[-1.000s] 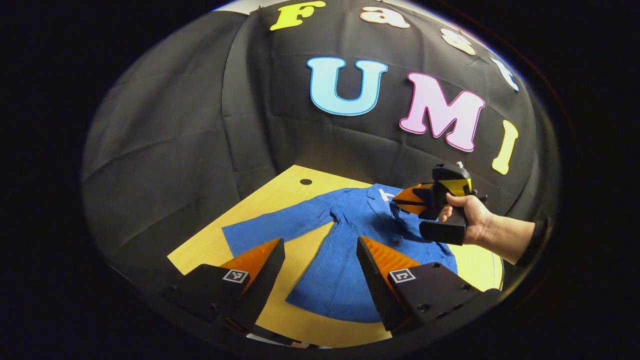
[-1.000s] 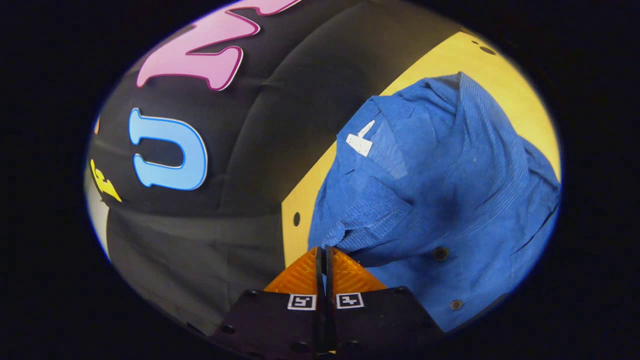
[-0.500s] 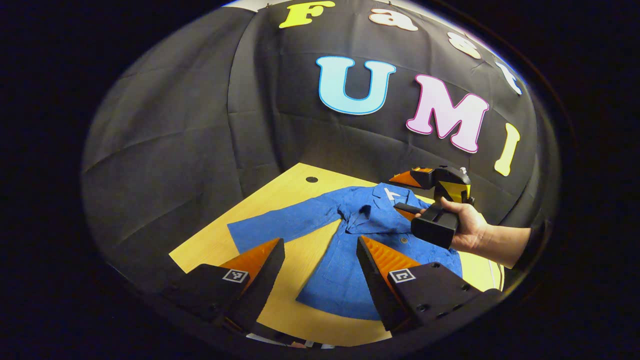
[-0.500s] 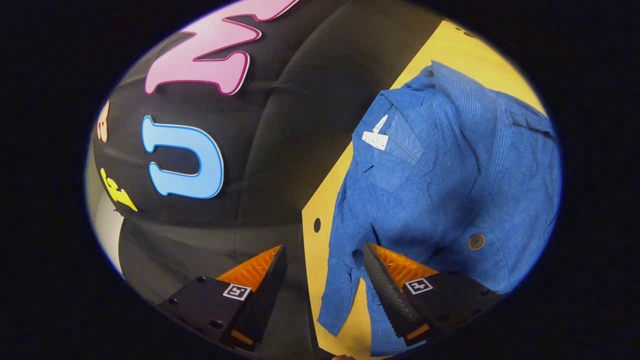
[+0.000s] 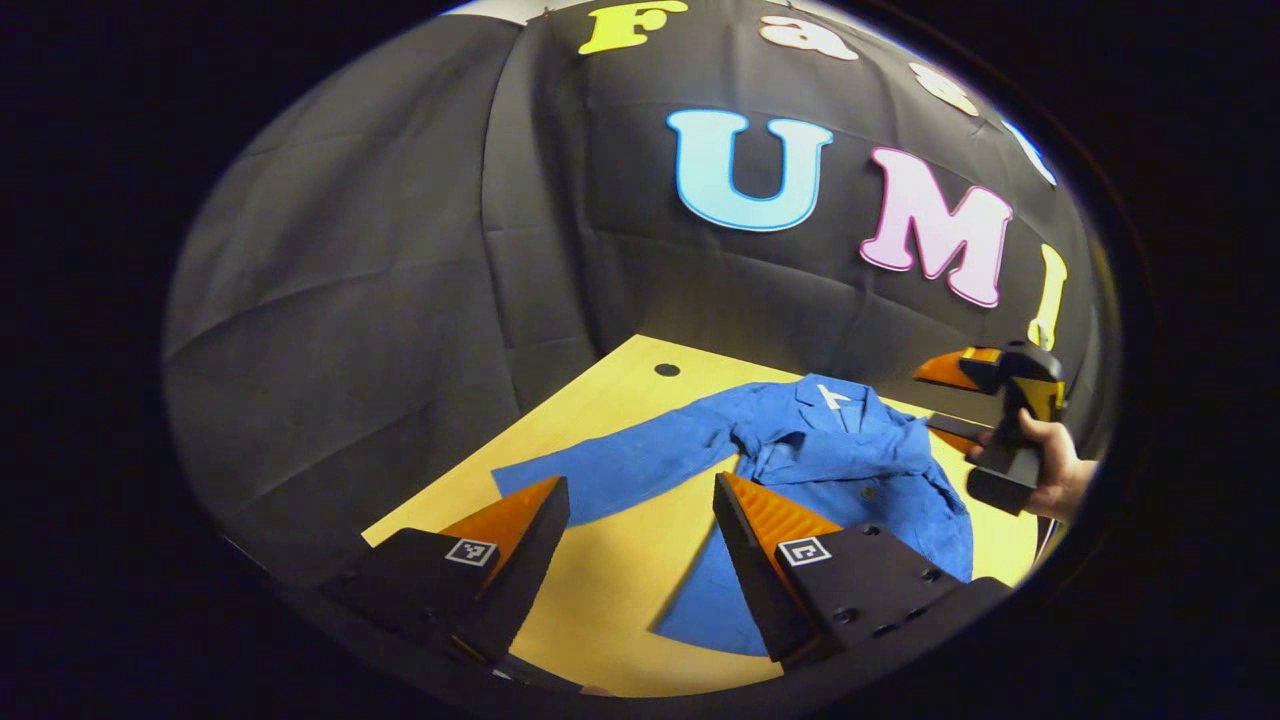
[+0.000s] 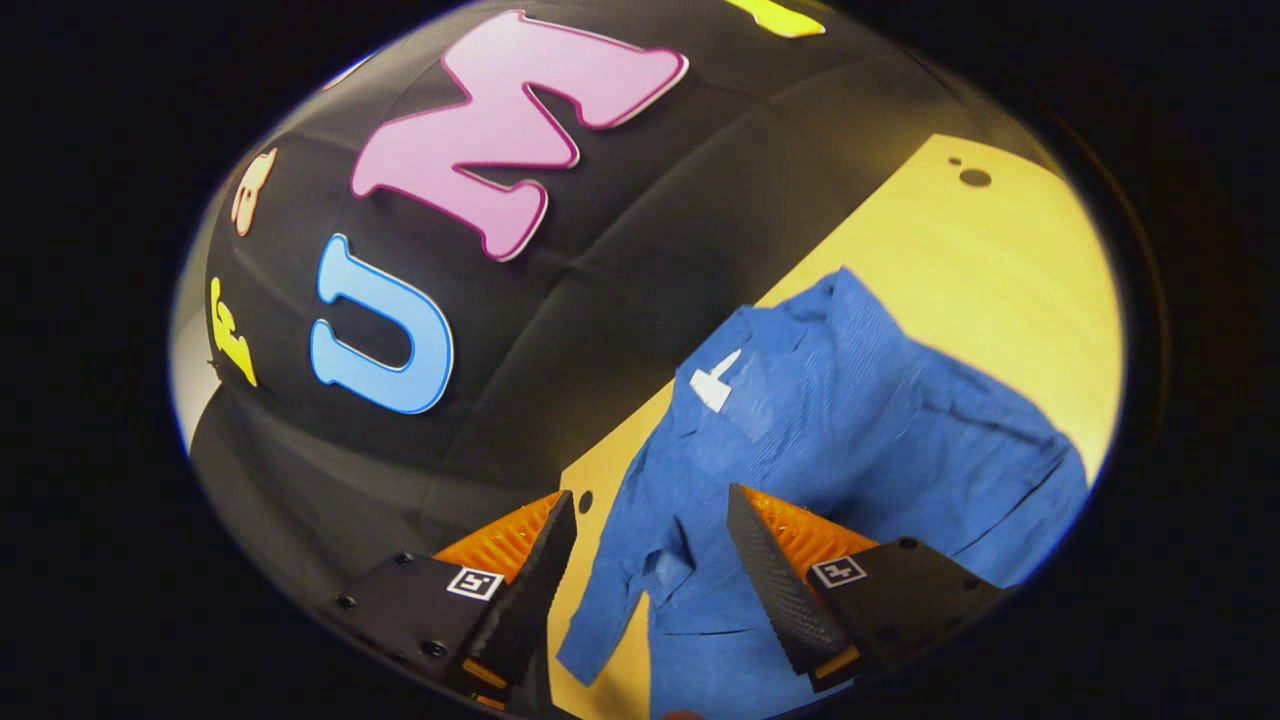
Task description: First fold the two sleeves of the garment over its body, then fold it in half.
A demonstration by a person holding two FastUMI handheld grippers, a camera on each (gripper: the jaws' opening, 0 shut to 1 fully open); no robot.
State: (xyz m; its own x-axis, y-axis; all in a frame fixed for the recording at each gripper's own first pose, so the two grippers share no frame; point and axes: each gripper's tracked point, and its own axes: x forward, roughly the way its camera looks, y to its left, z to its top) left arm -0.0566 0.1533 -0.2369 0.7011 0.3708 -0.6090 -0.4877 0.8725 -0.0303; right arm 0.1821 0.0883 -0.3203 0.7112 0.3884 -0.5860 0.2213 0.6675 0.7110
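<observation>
A blue button shirt [image 5: 850, 470] lies on the yellow table [image 5: 600, 410], collar with a white label [image 5: 830, 396] toward the wall. One sleeve [image 5: 610, 465] stretches flat to the left; the other lies folded across the body. My left gripper [image 5: 640, 510] hovers open above the table's near edge, between the outstretched sleeve and the shirt body. My right gripper [image 5: 938, 400], held by a hand, is open and raised just right of the shirt. In the right gripper view the shirt [image 6: 860, 440] spreads ahead, and my right gripper [image 6: 650, 525] is open above the outstretched sleeve [image 6: 615, 610].
The black cloth wall closes the table in at the back and left. A small round hole [image 5: 666, 369] sits near the table's far left corner, and another hole [image 6: 975, 177] shows in the bare yellow top [image 6: 1000, 270] beyond the shirt.
My right gripper opened and let go of the sleeve over the shirt body, then drew back to the right and upward. My left gripper drifted a little left, staying open.
</observation>
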